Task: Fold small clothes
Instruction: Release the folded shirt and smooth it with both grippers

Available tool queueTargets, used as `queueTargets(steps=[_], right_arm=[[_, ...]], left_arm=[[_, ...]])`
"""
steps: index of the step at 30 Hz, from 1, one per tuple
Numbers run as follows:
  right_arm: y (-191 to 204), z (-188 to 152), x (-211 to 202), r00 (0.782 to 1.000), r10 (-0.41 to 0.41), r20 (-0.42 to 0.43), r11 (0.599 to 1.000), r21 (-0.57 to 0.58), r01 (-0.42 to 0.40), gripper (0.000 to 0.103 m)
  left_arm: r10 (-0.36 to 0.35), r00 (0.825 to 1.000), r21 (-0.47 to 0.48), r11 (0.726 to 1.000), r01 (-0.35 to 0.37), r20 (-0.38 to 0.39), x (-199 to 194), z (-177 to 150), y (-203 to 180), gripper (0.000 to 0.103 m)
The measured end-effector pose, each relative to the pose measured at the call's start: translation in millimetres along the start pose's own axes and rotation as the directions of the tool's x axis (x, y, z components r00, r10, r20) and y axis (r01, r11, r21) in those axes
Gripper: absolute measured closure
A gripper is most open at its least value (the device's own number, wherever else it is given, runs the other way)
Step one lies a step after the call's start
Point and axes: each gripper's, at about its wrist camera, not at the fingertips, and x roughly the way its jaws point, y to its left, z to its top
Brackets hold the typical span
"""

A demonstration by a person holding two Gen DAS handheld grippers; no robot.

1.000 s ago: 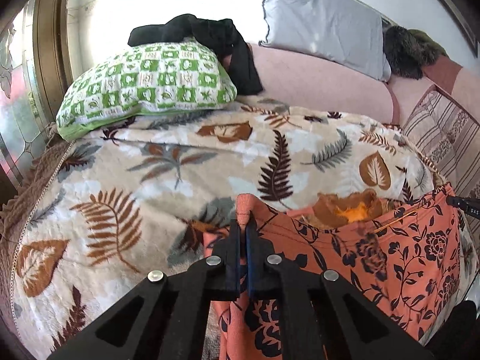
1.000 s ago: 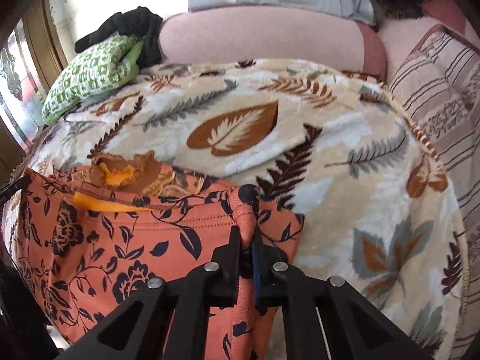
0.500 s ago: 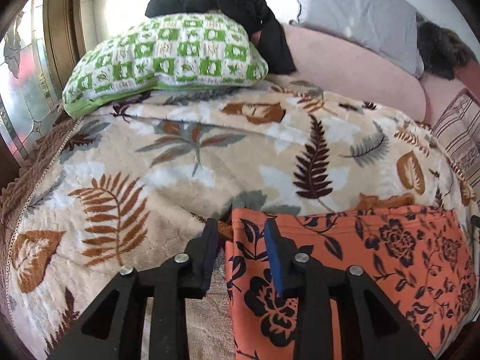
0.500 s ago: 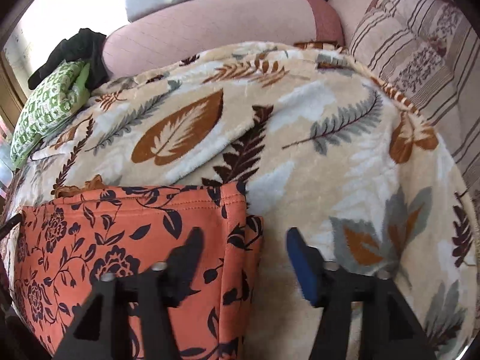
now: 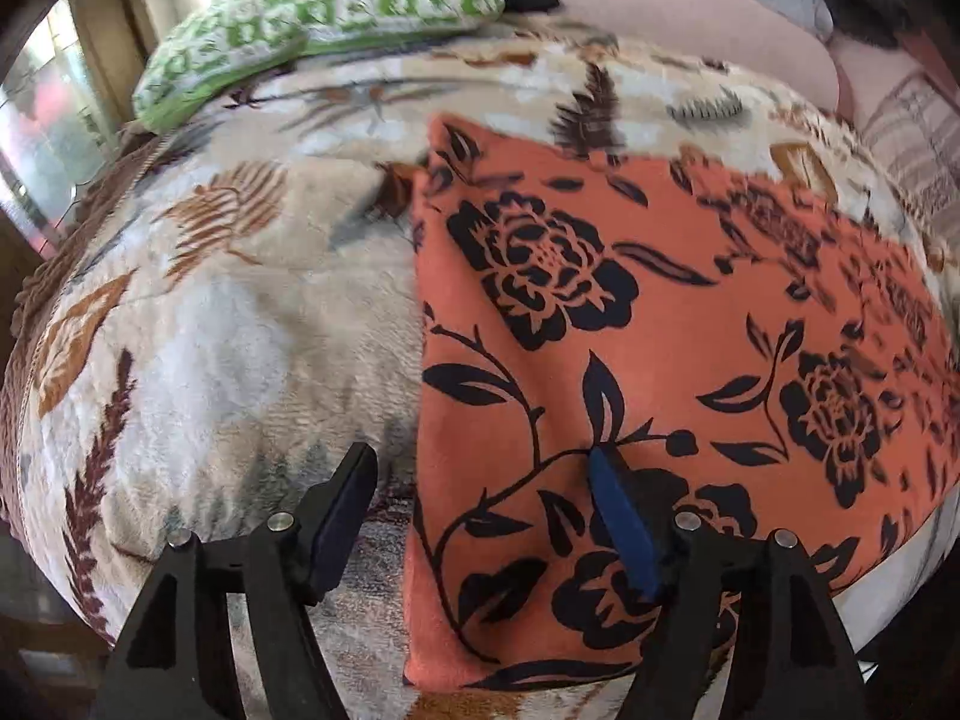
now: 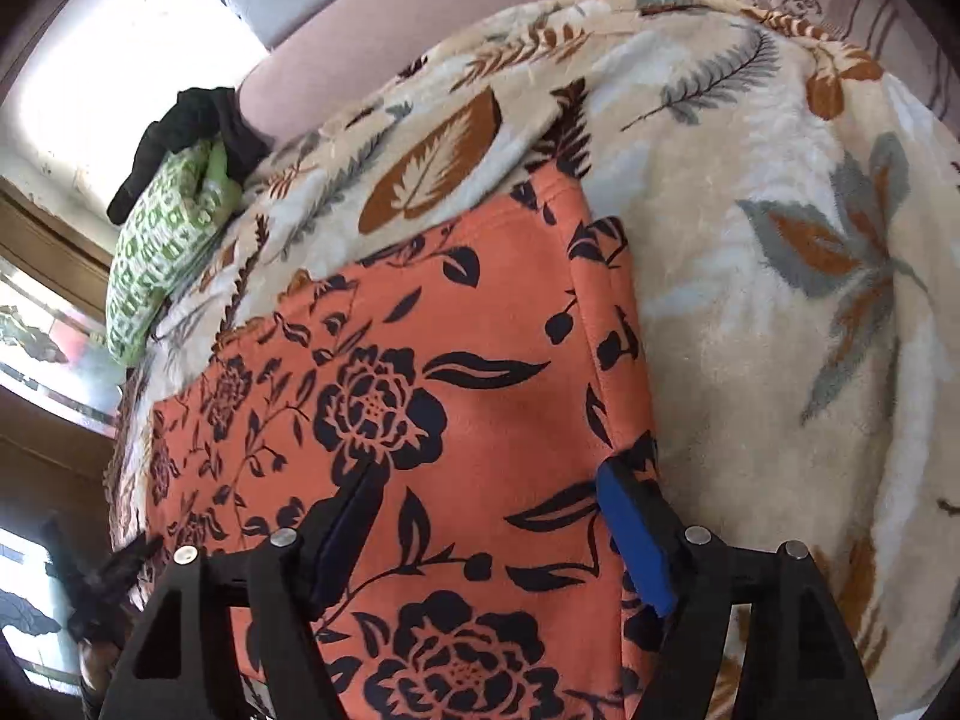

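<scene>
An orange garment with black flowers (image 5: 660, 330) lies flat and folded on the leaf-print blanket (image 5: 228, 324). It also shows in the right wrist view (image 6: 420, 420). My left gripper (image 5: 480, 462) is open and empty, its jaws straddling the garment's left edge near the front. My right gripper (image 6: 486, 480) is open and empty, above the garment's right side, its right finger near the right edge.
A green checked pillow (image 5: 312, 18) lies at the blanket's far left with dark clothing (image 6: 186, 120) behind it. A pink sofa back (image 5: 690, 24) and a striped cushion (image 5: 918, 144) stand beyond. The leaf-print blanket (image 6: 780, 300) extends right of the garment.
Both grippers let go of the garment's corners and opened wide. The garment now lies flat on the blanket. Both grippers drew back toward its near part.
</scene>
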Motion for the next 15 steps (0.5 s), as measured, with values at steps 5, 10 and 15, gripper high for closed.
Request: queueTargets(steps=[5, 10, 15], right_arm=[[26.2, -30.0, -38.8, 0.99, 0.125, 0.07, 0.987, -0.107, -0.117, 0.016], [-11.2, -66.7, -6.6, 0.997, 0.061, -0.046, 0.996, 0.071, -0.057, 0.017], [9.2, -58.3, -40.1, 0.998, 0.067, 0.0, 0.998, 0.005, -0.067, 0.017]], left_arm=[[-0.017, 0.991, -0.001, 1.0, 0.017, 0.134, -41.2, -7.9, 2.8, 0.026], [0.022, 1.0, 0.015, 1.0, -0.022, -0.007, -3.3, -29.4, 6.0, 0.023], [-0.012, 0.995, -0.037, 0.999, 0.015, 0.102, -41.3, -16.8, 13.2, 0.023]])
